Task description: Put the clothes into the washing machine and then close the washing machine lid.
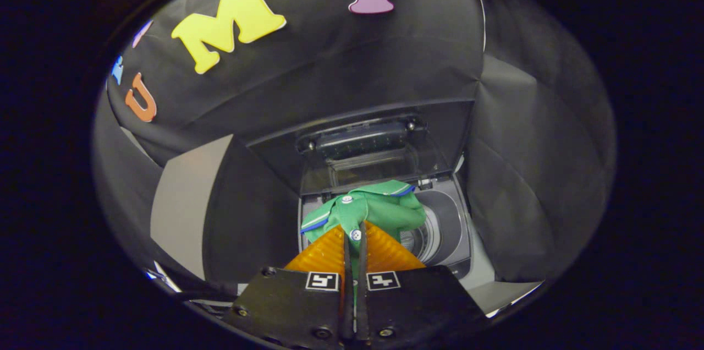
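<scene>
Our gripper [355, 231] has its two fingers pressed nearly together, pinching a fold of the green polo shirt [374, 209] between them; a white button sits right at the tips. The shirt bunches just ahead of the fingers, its collar with blue and white trim spread to the left and far side. It hangs above the opening of the top-loading washing machine [454, 240], whose metal drum [423, 240] shows to the right of the fabric. Beyond the shirt, the washing machine lid [363, 141] stands raised at the far side, tilted back toward the booth wall.

We judge that we are in the loading step: the garment is carried over the tub but not yet inside. Next we need to lower it into the drum, part the fingers to let go, check that no cloth drapes over the rim, then reach for the lid.
</scene>
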Available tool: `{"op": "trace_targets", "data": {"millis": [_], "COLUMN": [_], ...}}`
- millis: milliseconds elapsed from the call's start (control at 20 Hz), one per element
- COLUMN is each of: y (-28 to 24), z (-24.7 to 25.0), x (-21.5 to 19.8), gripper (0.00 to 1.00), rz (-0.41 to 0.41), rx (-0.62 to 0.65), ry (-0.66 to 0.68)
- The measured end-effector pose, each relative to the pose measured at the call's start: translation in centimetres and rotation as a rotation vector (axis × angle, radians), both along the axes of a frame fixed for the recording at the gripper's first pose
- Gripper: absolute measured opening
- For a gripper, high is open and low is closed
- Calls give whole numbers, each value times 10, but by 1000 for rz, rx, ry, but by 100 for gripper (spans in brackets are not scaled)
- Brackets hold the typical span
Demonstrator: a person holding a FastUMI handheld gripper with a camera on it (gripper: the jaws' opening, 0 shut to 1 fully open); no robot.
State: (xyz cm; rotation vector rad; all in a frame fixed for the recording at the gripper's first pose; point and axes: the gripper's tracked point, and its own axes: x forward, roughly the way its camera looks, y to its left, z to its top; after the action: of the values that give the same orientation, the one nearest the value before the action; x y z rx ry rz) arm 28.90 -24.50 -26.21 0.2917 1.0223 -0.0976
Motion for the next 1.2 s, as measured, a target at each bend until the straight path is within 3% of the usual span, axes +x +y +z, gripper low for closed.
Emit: {"op": "trace_targets", "data": {"millis": [550,950,1150,1200], "y": [4,-11,-12,-14], "z": [-93,-150,-149,-143], "x": [14,22,25,30], "gripper": [6,7,17,24], "rz": [30,-30,-2,10], "rx": [-45,-69,-113,-150], "ry": [53,126,118,103]}}
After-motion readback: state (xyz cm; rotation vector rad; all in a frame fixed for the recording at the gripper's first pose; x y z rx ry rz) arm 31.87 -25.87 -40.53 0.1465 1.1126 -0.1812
